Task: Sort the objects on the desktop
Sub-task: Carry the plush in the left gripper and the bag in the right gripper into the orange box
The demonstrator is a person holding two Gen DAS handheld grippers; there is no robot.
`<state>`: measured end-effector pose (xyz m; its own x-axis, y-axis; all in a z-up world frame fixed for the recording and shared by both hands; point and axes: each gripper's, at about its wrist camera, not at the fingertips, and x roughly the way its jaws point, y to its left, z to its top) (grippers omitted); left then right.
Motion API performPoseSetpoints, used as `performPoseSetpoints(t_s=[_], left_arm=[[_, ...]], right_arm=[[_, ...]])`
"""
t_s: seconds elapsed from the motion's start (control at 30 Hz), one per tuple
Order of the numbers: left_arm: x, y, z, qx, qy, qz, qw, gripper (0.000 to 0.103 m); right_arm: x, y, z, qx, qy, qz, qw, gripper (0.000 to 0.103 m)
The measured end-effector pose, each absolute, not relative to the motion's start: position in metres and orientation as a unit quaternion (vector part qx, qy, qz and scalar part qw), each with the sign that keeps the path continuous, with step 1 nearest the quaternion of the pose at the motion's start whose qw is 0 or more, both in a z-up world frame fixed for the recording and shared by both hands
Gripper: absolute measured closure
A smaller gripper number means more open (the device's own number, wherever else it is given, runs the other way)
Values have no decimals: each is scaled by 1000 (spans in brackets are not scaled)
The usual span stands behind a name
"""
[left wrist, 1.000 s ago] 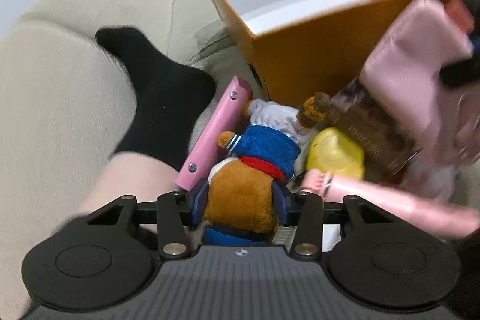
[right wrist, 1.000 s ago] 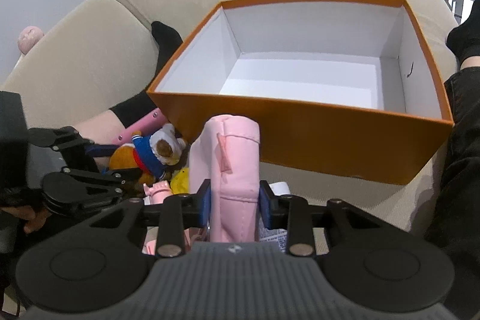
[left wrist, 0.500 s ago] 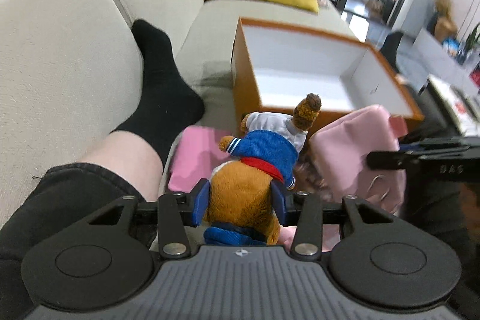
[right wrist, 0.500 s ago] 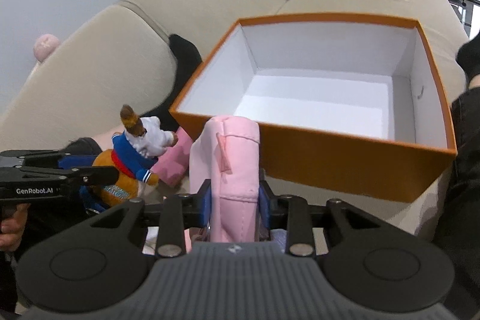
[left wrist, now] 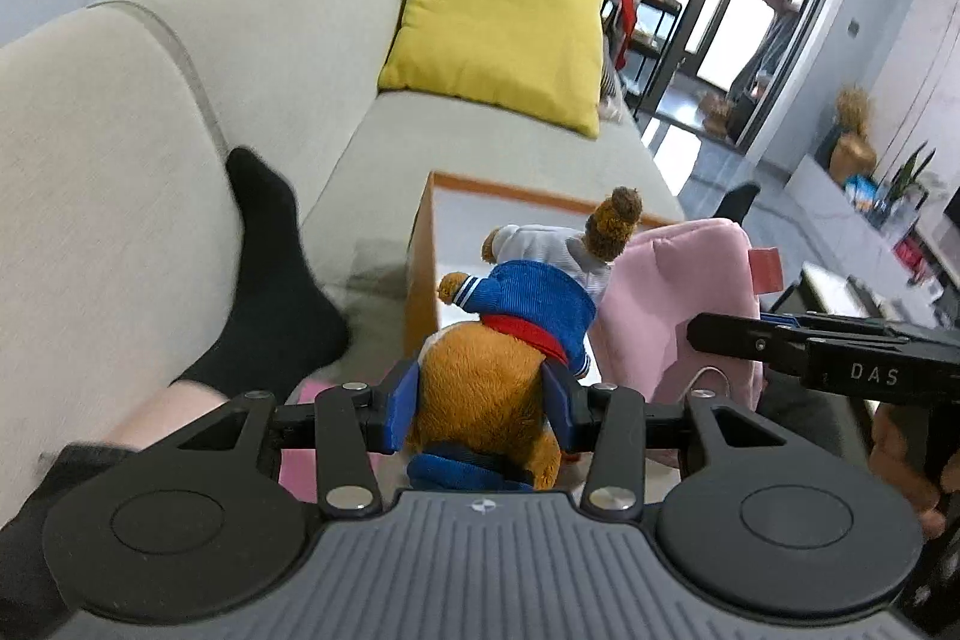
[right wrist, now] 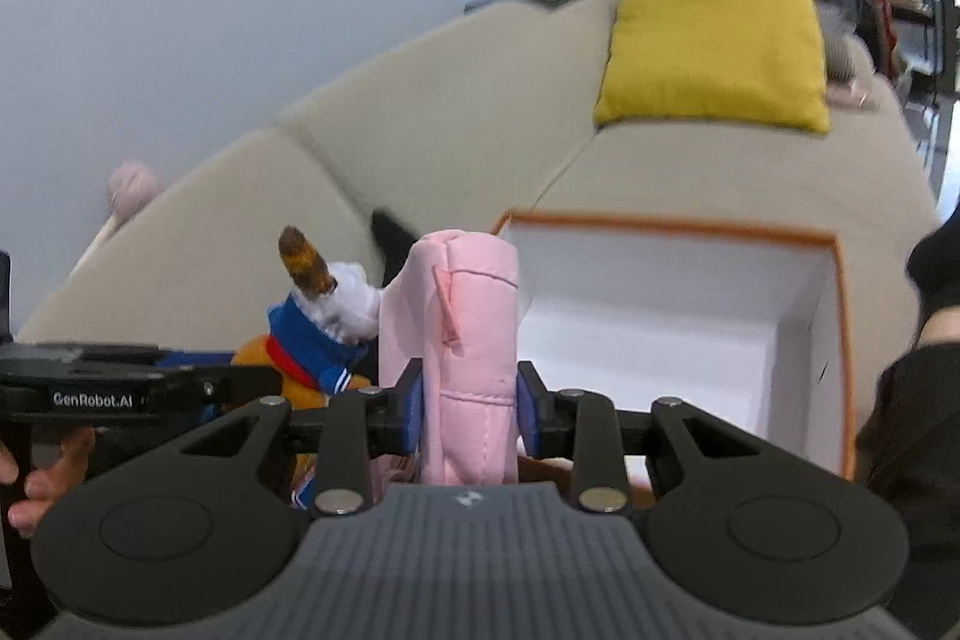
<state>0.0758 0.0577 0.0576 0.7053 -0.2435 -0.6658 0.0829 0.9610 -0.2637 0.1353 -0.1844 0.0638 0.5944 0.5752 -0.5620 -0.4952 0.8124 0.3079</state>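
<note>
My left gripper is shut on a plush bear in a blue sailor top and white hat, held in the air in front of the orange box. My right gripper is shut on a pink fabric pouch, held upright before the open, white-lined orange box. The pouch also shows in the left wrist view beside the bear, and the bear in the right wrist view left of the pouch. The box interior looks empty.
The box stands on a beige sofa with a yellow cushion behind it. A leg in a black sock lies to the left. A pink flat item lies under the left gripper. The person's other leg is at the right.
Both grippers have risen, lifting the bear and the pouch off the pile and higher in front of the box. The views now tilt up toward the sofa back and room.
</note>
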Motion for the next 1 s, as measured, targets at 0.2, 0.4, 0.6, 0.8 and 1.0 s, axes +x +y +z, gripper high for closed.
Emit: performPoseSetpoints(t_s=[0.2, 0.4, 0.6, 0.8, 1.0], left_arm=[[109, 56, 68, -114, 355, -77, 925, 52], [147, 61, 48, -138, 393, -71, 906, 52], [170, 50, 26, -139, 426, -78, 891, 52], [190, 30, 8, -102, 450, -69, 885, 52], [197, -4, -6, -1, 458, -58, 887, 57]], right_arm=[[157, -190, 84, 62, 297, 271, 914, 71], [186, -187, 76, 61, 305, 243, 919, 71], [213, -183, 49, 78, 350, 234, 903, 71], [235, -177, 15, 65, 398, 210, 891, 71], [253, -171, -16, 36, 454, 189, 870, 71]])
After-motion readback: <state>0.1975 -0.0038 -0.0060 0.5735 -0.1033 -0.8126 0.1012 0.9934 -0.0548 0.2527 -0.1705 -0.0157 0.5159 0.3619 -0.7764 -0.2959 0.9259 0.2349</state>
